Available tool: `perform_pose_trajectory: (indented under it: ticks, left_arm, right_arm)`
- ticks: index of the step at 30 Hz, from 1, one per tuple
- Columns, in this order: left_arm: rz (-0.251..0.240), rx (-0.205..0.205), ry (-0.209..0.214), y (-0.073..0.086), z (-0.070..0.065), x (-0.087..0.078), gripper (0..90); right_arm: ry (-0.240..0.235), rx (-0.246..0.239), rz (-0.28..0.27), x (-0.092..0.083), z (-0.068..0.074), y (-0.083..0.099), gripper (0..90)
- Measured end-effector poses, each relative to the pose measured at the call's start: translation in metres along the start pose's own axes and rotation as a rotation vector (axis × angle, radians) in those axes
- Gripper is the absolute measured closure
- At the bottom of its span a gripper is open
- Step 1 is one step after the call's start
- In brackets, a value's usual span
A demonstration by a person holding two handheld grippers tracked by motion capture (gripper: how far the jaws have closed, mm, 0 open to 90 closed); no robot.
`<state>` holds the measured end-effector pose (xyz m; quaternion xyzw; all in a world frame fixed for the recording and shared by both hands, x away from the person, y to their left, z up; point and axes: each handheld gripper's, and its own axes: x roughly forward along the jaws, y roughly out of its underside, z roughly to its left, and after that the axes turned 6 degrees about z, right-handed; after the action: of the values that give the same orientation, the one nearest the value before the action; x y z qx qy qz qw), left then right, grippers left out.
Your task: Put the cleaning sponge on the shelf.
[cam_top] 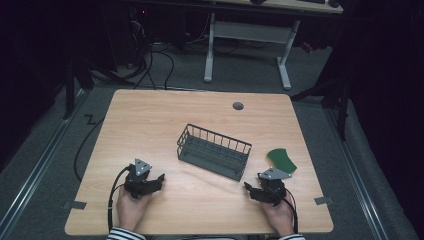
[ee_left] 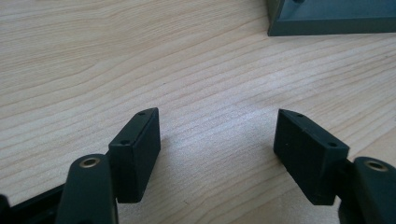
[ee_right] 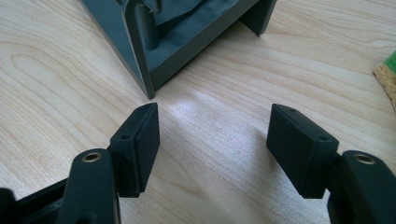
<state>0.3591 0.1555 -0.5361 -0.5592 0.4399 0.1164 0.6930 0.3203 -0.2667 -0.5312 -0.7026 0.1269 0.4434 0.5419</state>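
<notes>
A dark grey wire rack (cam_top: 214, 151) stands at the middle of the wooden table (cam_top: 150, 115). A green sponge (cam_top: 280, 159) lies to its right; its yellow-green corner (ee_right: 387, 74) shows at the right edge of the right gripper view. My left gripper (cam_top: 159, 180) rests low on the table at the near left, open, with bare wood between its jaws (ee_left: 217, 140). My right gripper (cam_top: 248, 189) sits at the near right, open and empty (ee_right: 212, 135), just short of the rack's near corner (ee_right: 149, 79). The rack's base (ee_left: 331, 18) lies beyond the left gripper.
A small grey round cap (cam_top: 238, 105) is set in the table's far side. Beyond the table stand a white desk frame (cam_top: 250, 40) and cables on the floor. A person's hands hold both grippers at the near edge.
</notes>
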Motion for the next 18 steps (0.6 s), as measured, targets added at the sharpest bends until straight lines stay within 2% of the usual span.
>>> perform_pose_trajectory:
  ticks: [10,11,12,18]
  left_arm:
    - [-0.003,0.002,0.006,0.0000,0.0000,0.0001,32.3]
    - [-0.009,0.011,0.015,0.0003,-0.0005,-0.0005,35.3]
    - [-0.013,0.025,0.020,0.0005,-0.0015,-0.0009,44.3]
    - [-0.015,0.011,0.021,0.0005,-0.0003,-0.0010,44.7]
  right_arm:
    - [-0.001,0.001,0.000,0.0000,-0.0001,0.0000,35.0]
    - [-0.001,0.001,0.000,0.0000,-0.0001,-0.0001,34.9]
    - [0.003,0.008,0.001,0.0004,0.0003,-0.0006,35.3]
    - [0.003,0.009,-0.003,0.0011,0.0013,-0.0016,38.8]
